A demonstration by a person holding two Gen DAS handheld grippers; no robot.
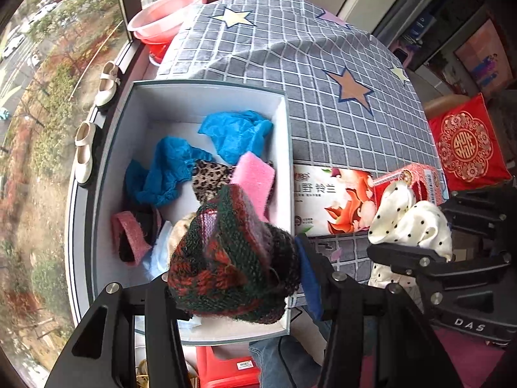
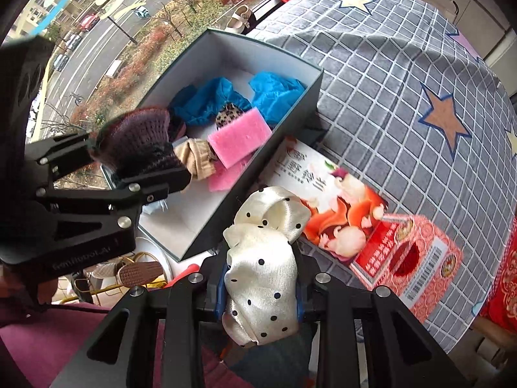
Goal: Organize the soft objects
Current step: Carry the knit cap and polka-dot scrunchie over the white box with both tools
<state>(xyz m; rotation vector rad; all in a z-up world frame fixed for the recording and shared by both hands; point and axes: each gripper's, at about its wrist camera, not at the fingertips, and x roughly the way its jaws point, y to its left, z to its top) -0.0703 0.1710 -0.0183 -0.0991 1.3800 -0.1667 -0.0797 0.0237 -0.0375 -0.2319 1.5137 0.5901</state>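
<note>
My left gripper (image 1: 236,286) is shut on a red, green and purple knitted piece (image 1: 232,258) and holds it over the near end of the open grey box (image 1: 206,85); the gripper shows in the right wrist view (image 2: 139,158) too. The box (image 2: 290,123) holds blue cloths (image 1: 236,132), a pink sponge (image 1: 253,177), a leopard-print piece (image 1: 210,176), a beige cloth (image 2: 195,156) and a pink band (image 1: 129,236). My right gripper (image 2: 260,286) is shut on a white polka-dot satin cloth (image 2: 261,278), just right of the box; it shows in the left wrist view (image 1: 410,226).
The table carries a grey checked cloth with stars (image 1: 323,64). A tissue pack (image 1: 332,200) and a red carton (image 2: 407,258) lie right of the box. A pink basin (image 1: 164,13) and white shoes (image 1: 108,84) sit by the window. A red cushion (image 1: 465,142) lies at right.
</note>
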